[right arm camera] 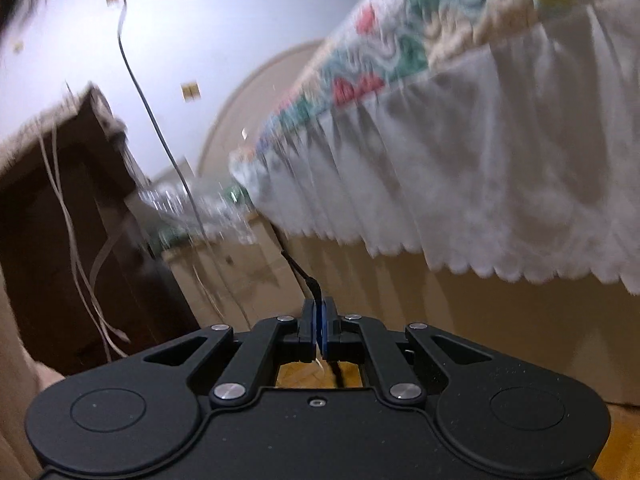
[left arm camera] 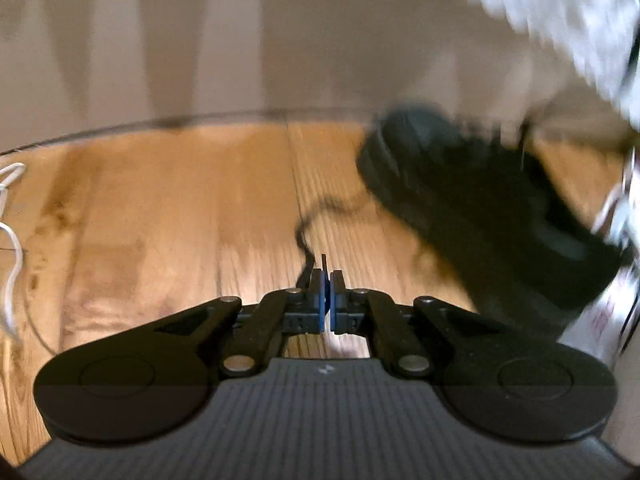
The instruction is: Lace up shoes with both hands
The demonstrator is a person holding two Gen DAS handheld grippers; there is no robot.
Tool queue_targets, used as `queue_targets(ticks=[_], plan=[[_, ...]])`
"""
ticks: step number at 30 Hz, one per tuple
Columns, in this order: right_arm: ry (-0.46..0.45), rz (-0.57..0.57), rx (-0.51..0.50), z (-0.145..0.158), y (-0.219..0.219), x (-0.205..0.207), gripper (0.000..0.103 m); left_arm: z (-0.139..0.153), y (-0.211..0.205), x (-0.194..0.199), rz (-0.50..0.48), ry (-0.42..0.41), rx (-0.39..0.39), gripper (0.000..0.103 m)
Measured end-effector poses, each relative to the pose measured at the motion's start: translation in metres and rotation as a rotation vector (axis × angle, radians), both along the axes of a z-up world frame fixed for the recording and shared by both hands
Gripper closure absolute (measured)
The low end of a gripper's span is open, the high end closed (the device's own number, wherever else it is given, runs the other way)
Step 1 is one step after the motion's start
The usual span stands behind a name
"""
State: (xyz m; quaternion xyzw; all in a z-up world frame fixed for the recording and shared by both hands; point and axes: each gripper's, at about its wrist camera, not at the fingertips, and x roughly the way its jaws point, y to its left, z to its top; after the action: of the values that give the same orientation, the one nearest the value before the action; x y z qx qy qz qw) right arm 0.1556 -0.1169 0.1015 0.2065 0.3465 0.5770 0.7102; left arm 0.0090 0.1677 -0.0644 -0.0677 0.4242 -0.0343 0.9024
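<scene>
A black shoe point(left arm camera: 480, 200) lies on the wooden floor point(left arm camera: 180, 220) at the right of the left wrist view, blurred by motion. Its black lace point(left arm camera: 320, 212) trails slack from the shoe's left side down to my left gripper point(left arm camera: 327, 280), which is shut on the lace end; the aglet sticks up past the blue pads. In the right wrist view my right gripper point(right arm camera: 320, 312) is shut on the other black lace end point(right arm camera: 304, 272), whose tip pokes up and left. That view tilts upward, so the shoe is hidden there.
A white frilled bed skirt point(right arm camera: 460, 200) under a patterned quilt point(right arm camera: 400, 40) hangs at the right. At the left stands a dark wooden cabinet point(right arm camera: 80, 220) with thin cords point(right arm camera: 160, 120) dangling nearby. A white cable point(left arm camera: 12, 208) lies at the floor's left edge.
</scene>
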Motion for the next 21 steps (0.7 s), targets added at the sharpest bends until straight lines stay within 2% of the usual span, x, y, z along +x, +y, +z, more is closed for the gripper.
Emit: queue_targets(ticks=[4, 7, 9, 11, 16, 19, 21], plan=[[0.043, 0.142, -0.131, -0.024, 0.022, -0.020, 0.099, 0.035, 0.003, -0.008, 0.040, -0.123, 0.003, 0.101], [0.081, 0.280, -0.236, -0.045, 0.038, -0.044, 0.094, 0.052, -0.004, -0.005, -0.012, -0.148, 0.022, 0.101], [0.082, 0.301, -0.280, -0.050, 0.040, -0.047, 0.091, 0.059, -0.015, -0.004, -0.068, -0.165, 0.053, 0.101], [0.135, 0.259, -0.237, -0.052, 0.031, -0.037, 0.088, 0.060, -0.026, -0.002, -0.110, -0.180, 0.050, 0.101], [0.279, 0.058, -0.120, -0.061, -0.010, -0.009, 0.082, 0.061, -0.047, 0.003, -0.187, -0.208, -0.014, 0.101], [0.389, -0.055, -0.081, -0.077, -0.028, 0.003, 0.081, 0.061, -0.059, 0.005, -0.235, -0.228, -0.050, 0.101], [0.470, -0.119, -0.053, -0.088, -0.036, 0.011, 0.081, 0.062, -0.067, 0.005, -0.265, -0.231, -0.041, 0.101]])
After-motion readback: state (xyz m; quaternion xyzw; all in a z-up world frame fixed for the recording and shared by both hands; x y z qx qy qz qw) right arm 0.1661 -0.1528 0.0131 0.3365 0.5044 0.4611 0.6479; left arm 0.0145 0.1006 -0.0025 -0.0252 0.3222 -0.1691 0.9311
